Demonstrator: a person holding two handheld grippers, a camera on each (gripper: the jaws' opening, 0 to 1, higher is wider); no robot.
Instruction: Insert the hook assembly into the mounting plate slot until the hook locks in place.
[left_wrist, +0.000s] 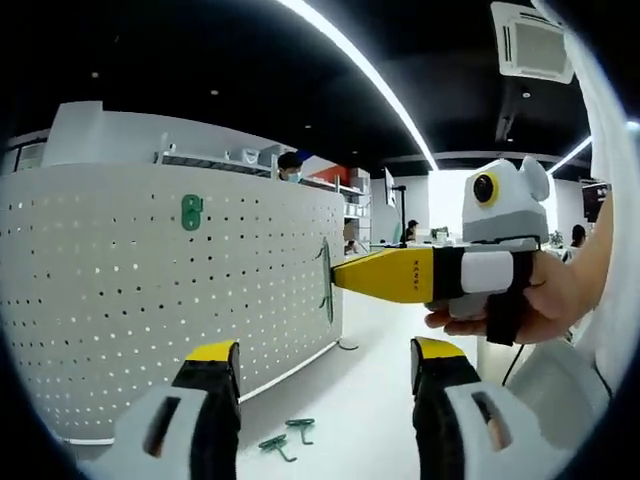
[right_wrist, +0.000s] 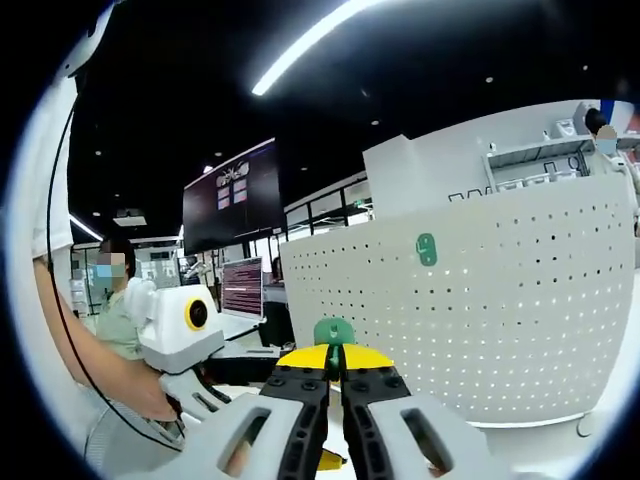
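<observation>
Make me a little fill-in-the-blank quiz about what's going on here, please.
1. The right gripper is shut on a hook whose colour is ____.
2. One hook already hangs on the white board full of small ____.
3. The left gripper has its jaws ____, with nothing between them.
4. On the white table below the left gripper lie ____ spare hooks.

Missing words: green; holes; open; two
</observation>
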